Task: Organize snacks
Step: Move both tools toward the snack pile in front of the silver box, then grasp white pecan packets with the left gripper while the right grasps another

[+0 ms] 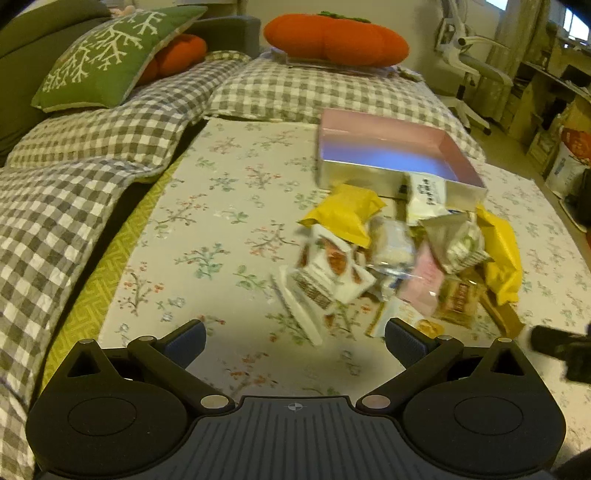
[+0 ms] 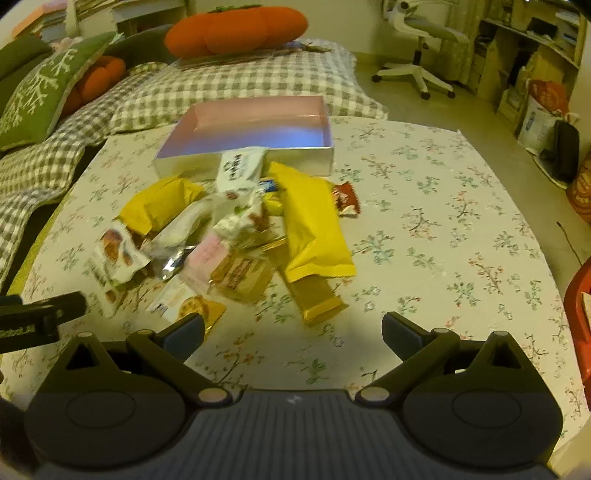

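A table [image 2: 424,221] covered with a floral cloth [image 1: 221,221] carried an open, shallow pink box [image 2: 255,122] and, just in front of it, a loose heap of snack packets [image 2: 236,236]; several looked blurred, perhaps biscuits, among two yellow bags [image 2: 314,229].

A floral tablecloth [image 2: 424,229] spread beneath and ahead of the fingers. Beyond it, a gray checked quilt [image 1: 92,147] lay to the left of the fingers, bearing a green cushion [image 1: 107,59] with a white branch pattern. A large orange pumpkin-shaped pillow [image 2: 236,29] rested farther ahead, and a white office chair [image 2: 417,44] stood far ahead, right of the fingers.
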Demonstrator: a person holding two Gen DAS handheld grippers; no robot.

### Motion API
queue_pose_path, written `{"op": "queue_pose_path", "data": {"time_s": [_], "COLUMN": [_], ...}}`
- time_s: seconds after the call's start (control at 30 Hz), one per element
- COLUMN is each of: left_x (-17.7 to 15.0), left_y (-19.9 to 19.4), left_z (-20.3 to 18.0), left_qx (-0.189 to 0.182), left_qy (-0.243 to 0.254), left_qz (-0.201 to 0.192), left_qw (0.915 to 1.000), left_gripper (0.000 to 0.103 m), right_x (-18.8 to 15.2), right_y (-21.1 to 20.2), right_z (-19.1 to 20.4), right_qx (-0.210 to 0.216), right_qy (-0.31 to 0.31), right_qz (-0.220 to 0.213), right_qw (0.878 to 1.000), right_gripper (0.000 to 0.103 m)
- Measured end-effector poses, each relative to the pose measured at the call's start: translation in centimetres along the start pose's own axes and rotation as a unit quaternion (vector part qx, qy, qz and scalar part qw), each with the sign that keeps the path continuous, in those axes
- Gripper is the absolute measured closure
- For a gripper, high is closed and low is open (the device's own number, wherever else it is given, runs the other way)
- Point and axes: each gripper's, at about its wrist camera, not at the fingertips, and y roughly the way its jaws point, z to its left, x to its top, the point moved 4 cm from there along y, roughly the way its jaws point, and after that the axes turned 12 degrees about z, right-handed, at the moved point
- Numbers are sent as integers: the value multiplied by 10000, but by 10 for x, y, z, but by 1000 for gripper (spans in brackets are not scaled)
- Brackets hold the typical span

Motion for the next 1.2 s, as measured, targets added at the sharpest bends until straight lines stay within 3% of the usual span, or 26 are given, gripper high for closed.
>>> {"op": "queue_pose_path", "data": {"time_s": [0.17,0.53,0.7,1.0,1.2], "left_x": [12,26,34,28,35], "left_y": [6,18,27,46,64], "left_z": [12,-2,0,0,-12], "left_qx": [40,-105,-213,-547,-423], "left_qy": [-65,347,325,594,964], "left_qz": [-29,-228,-290,-211,-114], "left_qw": [10000,9991,9988,9965,9944], "left_gripper": [0,0,0,0,0], "right_x": [10,36,48,62,73], "right_y": [2,10,11,34,52], "right_z": [-8,-14,-6,35,48], "right_qx": [-34,43,486,739,563], "right_qy": [97,296,268,-483,-685], "right_qz": [-48,-124,-273,-249,-223], "right_qw": [9999,9995,9981,9958,9958], "right_gripper": [1,2,4,19,29]}}
